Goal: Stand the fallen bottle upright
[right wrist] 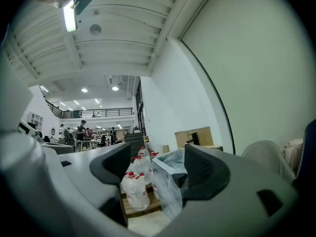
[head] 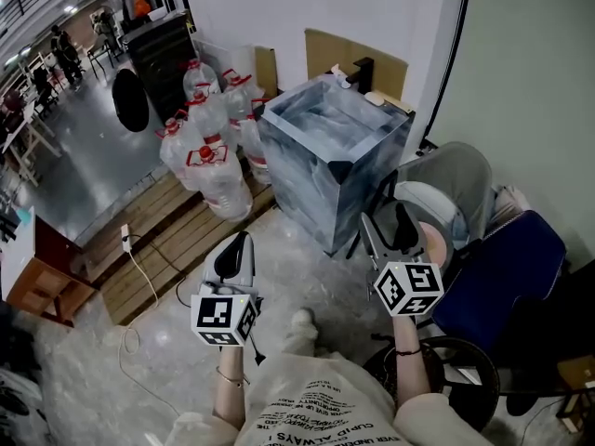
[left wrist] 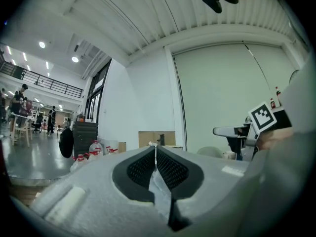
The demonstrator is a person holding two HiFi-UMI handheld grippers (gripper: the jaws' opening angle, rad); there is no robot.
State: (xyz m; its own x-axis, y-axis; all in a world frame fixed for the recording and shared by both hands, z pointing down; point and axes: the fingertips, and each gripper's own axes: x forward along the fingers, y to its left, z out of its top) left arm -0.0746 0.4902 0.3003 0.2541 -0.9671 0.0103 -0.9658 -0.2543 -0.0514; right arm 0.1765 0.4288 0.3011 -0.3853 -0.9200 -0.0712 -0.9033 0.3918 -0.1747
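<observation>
Clear, red-capped plastic water bottles (head: 226, 189) are seen well ahead, nearer the empty left hand-held gripper (head: 241, 240), jaws together, than the empty right hand-held gripper (head: 386, 223), jaws spread wide; none plainly lies fallen.

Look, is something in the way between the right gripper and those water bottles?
Nothing visible. Only floor lies between the open right gripper and the clear, red-capped plastic water bottles on the wooden pallet; the plastic-wrapped grey box stands beside them.
</observation>
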